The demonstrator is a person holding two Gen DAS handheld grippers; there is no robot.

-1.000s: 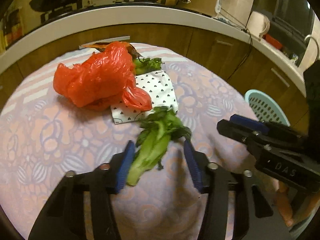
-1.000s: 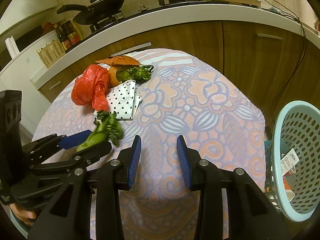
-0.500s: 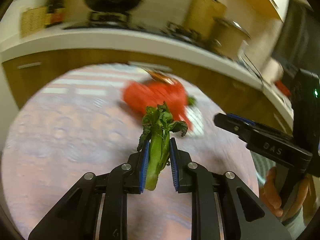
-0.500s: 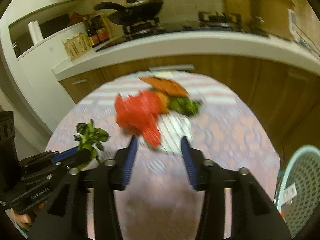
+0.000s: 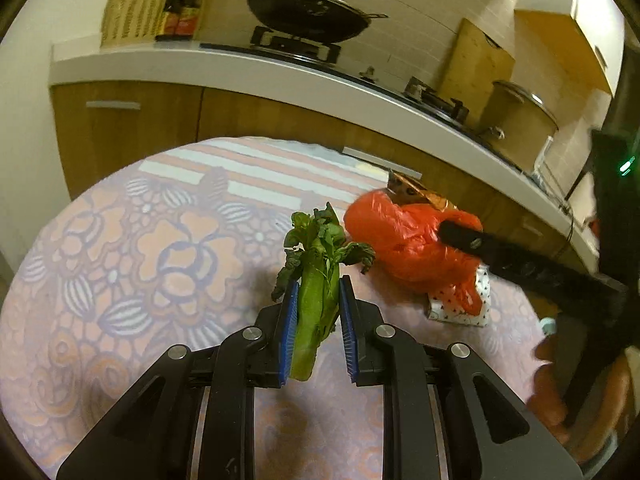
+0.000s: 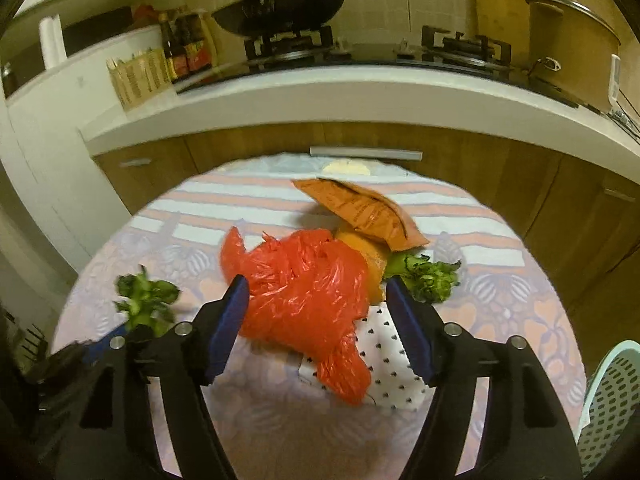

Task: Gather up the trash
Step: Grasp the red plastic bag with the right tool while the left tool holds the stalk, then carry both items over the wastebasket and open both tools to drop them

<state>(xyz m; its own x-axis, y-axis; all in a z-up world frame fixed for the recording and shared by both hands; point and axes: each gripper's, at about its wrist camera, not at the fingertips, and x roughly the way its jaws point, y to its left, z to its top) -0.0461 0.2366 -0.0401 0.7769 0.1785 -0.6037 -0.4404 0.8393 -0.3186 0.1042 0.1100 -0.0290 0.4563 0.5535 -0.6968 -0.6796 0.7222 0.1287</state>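
Clamping a wilted green vegetable stalk (image 5: 316, 312), left gripper (image 5: 318, 334); right gripper (image 6: 316, 332) opening around crumpled red bag (image 6: 304, 288).

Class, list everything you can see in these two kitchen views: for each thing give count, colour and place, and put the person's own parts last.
Vegetable stalk: one, green, held off the table in the left gripper.
Plastic bag: one, red, crumpled mid-table.
Spotted packet: one, white with black dots, under the bag.
Snack wrapper: one, orange, behind the bag.
Second vegetable piece: one, green, right of the bag.
Basket: one, pale blue, beside the table's right edge.
Tablecloth: one, floral pink and lilac.
Wok: one, black, on the stove.
Pot: one, tan, on the counter.
Left gripper: black, blue pads, clamped on the stalk.
Right gripper: black, blue pads, jaws opening around the bag without touching.
Hand: one, holding the right gripper.
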